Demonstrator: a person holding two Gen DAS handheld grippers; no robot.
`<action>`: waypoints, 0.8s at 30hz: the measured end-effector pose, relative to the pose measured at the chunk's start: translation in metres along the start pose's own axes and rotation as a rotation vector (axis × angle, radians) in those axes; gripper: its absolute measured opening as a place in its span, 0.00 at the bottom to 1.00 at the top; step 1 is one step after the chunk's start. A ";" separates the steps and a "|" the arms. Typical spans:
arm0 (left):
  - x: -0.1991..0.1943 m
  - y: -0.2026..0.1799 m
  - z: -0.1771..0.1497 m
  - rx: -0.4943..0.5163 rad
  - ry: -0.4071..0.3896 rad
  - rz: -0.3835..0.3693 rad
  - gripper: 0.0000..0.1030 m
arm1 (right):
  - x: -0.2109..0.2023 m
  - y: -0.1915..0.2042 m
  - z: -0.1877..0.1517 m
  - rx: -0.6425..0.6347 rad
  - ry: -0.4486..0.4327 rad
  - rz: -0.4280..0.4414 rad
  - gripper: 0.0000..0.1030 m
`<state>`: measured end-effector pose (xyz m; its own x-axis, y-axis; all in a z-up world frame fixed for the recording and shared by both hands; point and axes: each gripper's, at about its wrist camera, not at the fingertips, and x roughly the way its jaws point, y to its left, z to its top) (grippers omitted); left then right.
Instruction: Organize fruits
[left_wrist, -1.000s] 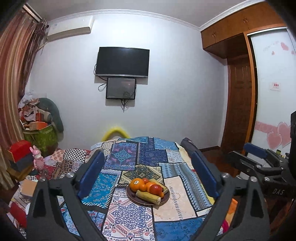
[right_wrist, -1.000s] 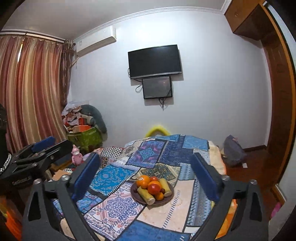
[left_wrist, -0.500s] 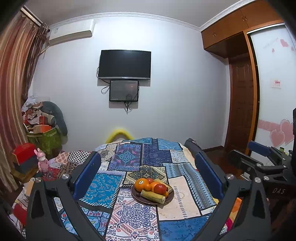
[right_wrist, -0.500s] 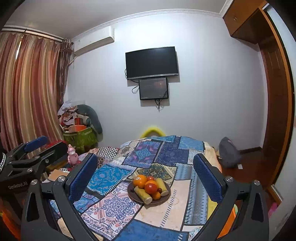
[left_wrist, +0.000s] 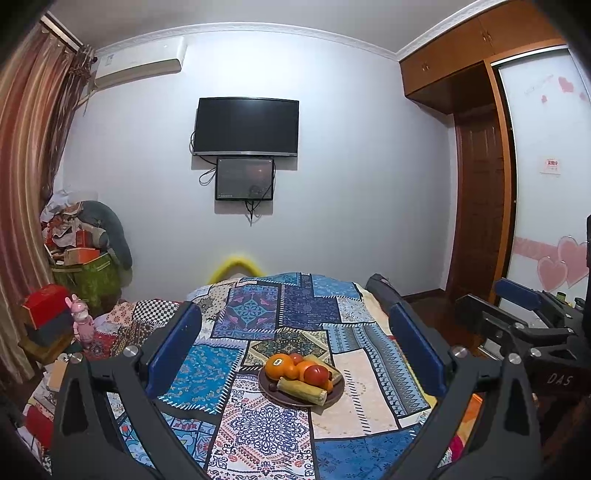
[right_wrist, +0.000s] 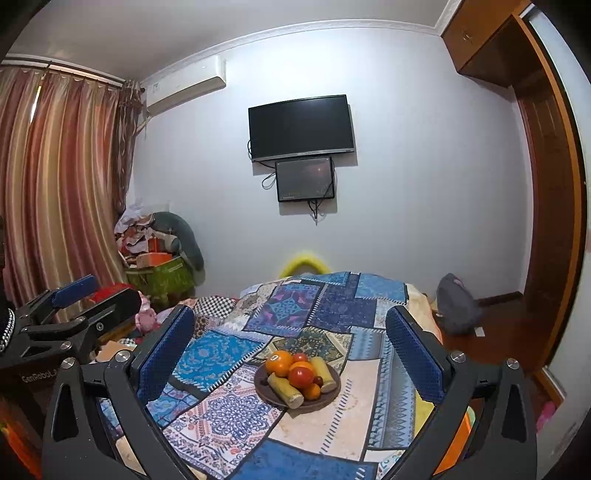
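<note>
Left wrist view, "DAS" on right claw (left_wrist: 517, 306), both claws gaping, left claw (left_wrist: 295, 347) empty.

The left gripper (left_wrist: 295, 347) hangs wide open above a patchwork quilt (left_wrist: 258, 424). A brown plate (left_wrist: 334, 395) on it holds oranges (left_wrist: 279, 366), a tomato (left_wrist: 316, 373) and corn (left_wrist: 301, 390). The right gripper (left_wrist: 517, 306) shows at right.

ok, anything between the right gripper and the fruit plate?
No objects. In the right wrist view only bare patchwork bedspread lies between the open right gripper and the plate of fruit.
</note>
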<state>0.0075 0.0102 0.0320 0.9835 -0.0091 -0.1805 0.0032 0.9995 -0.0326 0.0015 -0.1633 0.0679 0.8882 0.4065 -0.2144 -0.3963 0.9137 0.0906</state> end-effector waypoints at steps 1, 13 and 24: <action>0.000 0.000 0.000 -0.001 0.001 0.000 1.00 | 0.000 -0.001 0.000 0.000 0.000 0.000 1.00; 0.001 0.001 -0.002 -0.002 -0.004 0.003 1.00 | -0.002 0.004 0.002 -0.026 -0.011 -0.045 1.00; 0.002 0.000 -0.002 0.002 -0.001 -0.021 1.00 | -0.002 0.003 0.005 -0.027 -0.012 -0.053 1.00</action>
<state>0.0088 0.0099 0.0299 0.9834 -0.0298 -0.1789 0.0240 0.9991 -0.0345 -0.0008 -0.1611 0.0738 0.9107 0.3575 -0.2069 -0.3545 0.9336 0.0530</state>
